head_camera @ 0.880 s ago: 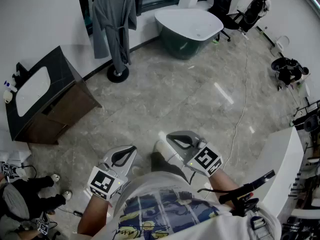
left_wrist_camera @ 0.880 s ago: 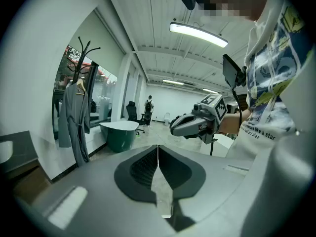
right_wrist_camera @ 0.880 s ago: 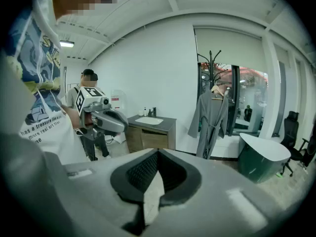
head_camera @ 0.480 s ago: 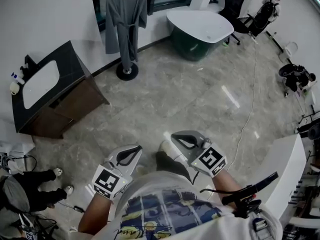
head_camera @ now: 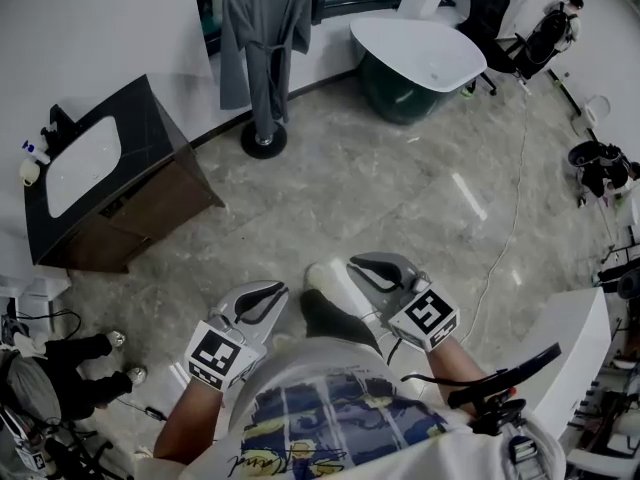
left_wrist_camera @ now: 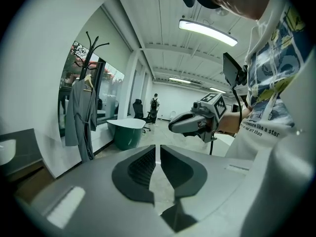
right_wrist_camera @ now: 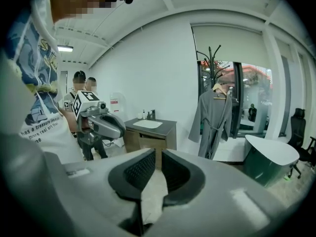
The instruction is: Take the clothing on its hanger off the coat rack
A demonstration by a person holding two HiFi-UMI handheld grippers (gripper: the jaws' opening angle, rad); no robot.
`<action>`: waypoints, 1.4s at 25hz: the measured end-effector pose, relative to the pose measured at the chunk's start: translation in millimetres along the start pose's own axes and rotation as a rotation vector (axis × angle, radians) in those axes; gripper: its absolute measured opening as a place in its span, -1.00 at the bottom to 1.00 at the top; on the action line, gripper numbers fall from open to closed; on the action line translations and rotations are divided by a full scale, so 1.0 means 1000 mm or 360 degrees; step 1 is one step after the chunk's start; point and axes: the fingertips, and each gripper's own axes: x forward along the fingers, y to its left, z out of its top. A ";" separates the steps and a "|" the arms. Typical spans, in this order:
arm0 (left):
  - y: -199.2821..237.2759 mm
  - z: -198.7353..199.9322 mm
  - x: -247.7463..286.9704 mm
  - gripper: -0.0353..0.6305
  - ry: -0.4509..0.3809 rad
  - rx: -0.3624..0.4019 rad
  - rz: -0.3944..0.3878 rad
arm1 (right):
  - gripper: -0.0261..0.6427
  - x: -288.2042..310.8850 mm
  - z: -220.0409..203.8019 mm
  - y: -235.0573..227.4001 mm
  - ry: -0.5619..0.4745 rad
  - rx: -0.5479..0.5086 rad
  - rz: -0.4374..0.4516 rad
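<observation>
Grey robe (head_camera: 262,28) hangs on the coat rack (head_camera: 264,140) near the bathtub (head_camera: 415,58)

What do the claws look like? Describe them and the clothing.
The left claw and right claw: grey rounded shells, dark ribbed pads, each bearing a cube with black-and-white square markers. The person wears a white T-shirt with blue print.

Grey robe (head_camera: 255,38), belt tied, hangs on a wooden hanger (right_wrist_camera: 217,87); black coat rack (head_camera: 263,140) stands upright.
</observation>
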 end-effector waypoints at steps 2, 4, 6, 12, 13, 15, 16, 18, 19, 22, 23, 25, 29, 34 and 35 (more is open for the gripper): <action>0.017 0.009 0.017 -0.76 -0.0001 -0.0008 0.0013 | -0.72 0.013 0.007 -0.023 -0.0016 -0.0012 0.0018; 0.036 0.021 0.035 -0.75 -0.0003 -0.0012 0.0026 | -0.67 0.028 0.018 -0.049 -0.0032 -0.0035 0.0035; 0.062 0.035 0.054 -0.73 0.0006 -0.0007 0.0054 | -0.63 0.042 0.027 -0.078 -0.0056 -0.0045 0.0047; 0.139 0.097 0.117 -0.70 -0.0040 0.0027 0.0182 | -0.53 0.050 0.046 -0.168 -0.0082 -0.0068 0.0062; 0.152 0.107 0.126 -0.70 -0.0049 0.0036 0.0201 | -0.53 0.050 0.043 -0.183 -0.0074 -0.0061 0.0050; 0.181 0.126 0.142 -0.65 -0.0059 0.0067 0.0249 | -0.51 0.054 0.040 -0.209 -0.0057 -0.0051 0.0027; 0.197 0.137 0.149 -0.63 -0.0061 0.0087 0.0278 | -0.50 0.058 0.039 -0.220 -0.0049 -0.0043 0.0019; 0.233 0.157 0.157 -0.61 -0.0064 0.0121 0.0343 | -0.50 0.067 0.037 -0.236 -0.0034 -0.0004 -0.0001; 0.252 0.167 0.159 -0.61 -0.0066 0.0138 0.0377 | -0.49 0.071 0.035 -0.242 -0.0027 0.0024 -0.0010; 0.313 0.203 0.163 -0.53 -0.0092 0.0187 0.0483 | -0.49 0.082 0.031 -0.258 -0.0019 0.0095 -0.0026; 0.335 0.216 0.165 -0.53 -0.0107 0.0200 0.0516 | -0.49 0.085 0.032 -0.266 -0.0021 0.0107 -0.0044; 0.383 0.243 0.169 -0.46 -0.0125 0.0225 0.0585 | -0.49 0.092 0.038 -0.285 -0.0023 0.0119 -0.0104; 0.468 0.293 0.183 -0.27 -0.0129 0.0271 0.0691 | -0.49 0.099 0.051 -0.322 -0.0013 0.0181 -0.0243; 0.556 0.341 0.207 -0.07 -0.0083 0.0288 0.0747 | -0.49 0.120 0.073 -0.351 -0.0039 0.0214 -0.0338; 0.570 0.345 0.213 -0.03 -0.0063 0.0285 0.0743 | -0.49 0.125 0.076 -0.355 -0.0045 0.0224 -0.0346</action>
